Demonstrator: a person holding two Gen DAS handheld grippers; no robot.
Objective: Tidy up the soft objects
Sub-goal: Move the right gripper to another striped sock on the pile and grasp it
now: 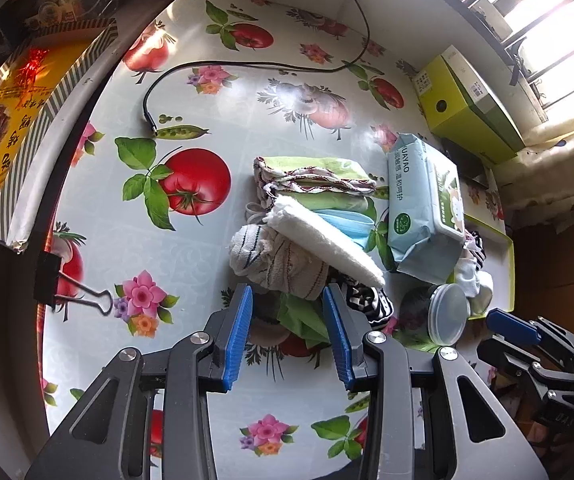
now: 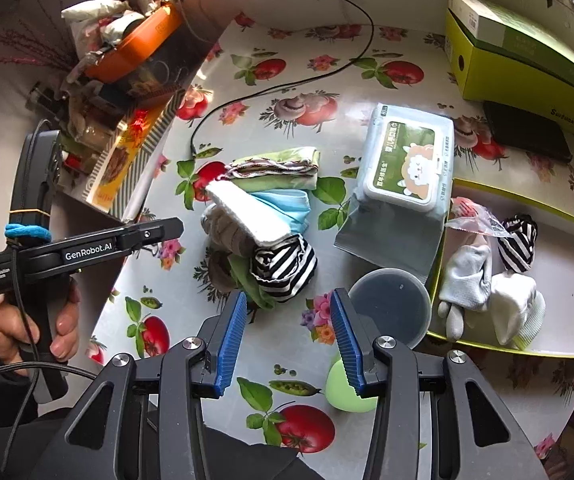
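— Both grippers, left gripper (image 1: 287,302) and right gripper (image 2: 289,308), hang with jaws apart, gripping nothing?
— Yes. The pile of soft cloths (image 2: 261,216) lies mid-table on the fruit-print tablecloth (image 1: 207,92).
— Around it?
— Wipes pack (image 2: 405,158) beside it, round lidded tub (image 2: 391,304) near the yellow-green tray (image 2: 527,350) holding socks (image 2: 469,276); black cable (image 1: 247,65) behind.

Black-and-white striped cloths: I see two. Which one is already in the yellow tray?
The smaller striped cloth, at the tray's far side beside the white socks. The larger striped cloth lies on the table in the loose pile.
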